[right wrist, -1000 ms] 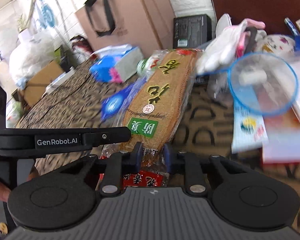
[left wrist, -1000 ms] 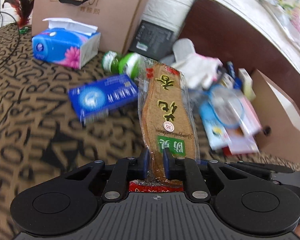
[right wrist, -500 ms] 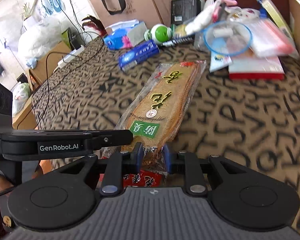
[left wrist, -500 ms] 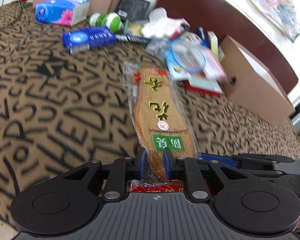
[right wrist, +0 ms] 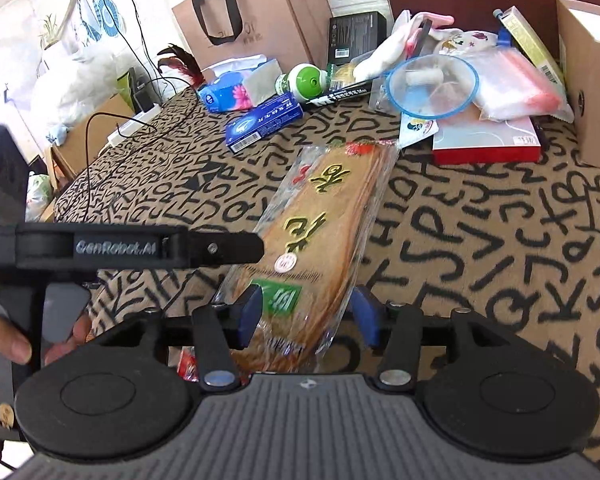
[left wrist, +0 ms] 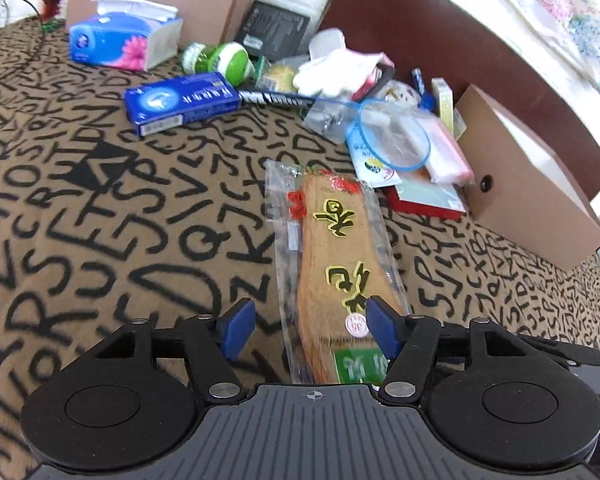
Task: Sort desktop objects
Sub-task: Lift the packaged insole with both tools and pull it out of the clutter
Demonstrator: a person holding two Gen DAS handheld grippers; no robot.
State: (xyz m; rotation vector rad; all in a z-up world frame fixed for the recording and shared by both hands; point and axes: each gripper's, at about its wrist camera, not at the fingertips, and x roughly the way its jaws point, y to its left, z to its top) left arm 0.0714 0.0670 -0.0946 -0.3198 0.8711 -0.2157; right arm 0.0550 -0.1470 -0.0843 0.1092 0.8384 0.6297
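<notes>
Both jaws just opened wide — left gripper (left wrist: 307, 326) and right gripper (right wrist: 309, 316) straddle the insole pack (left wrist: 336, 268) (pads off it); it lies on the lettered cloth (left wrist: 100, 220).

In the left wrist view, bare cloth (left wrist: 100, 240) lies open from nine to eleven o'clock; clutter (left wrist: 380, 120) and a cardboard box (left wrist: 532, 200) block twelve to two.
</notes>
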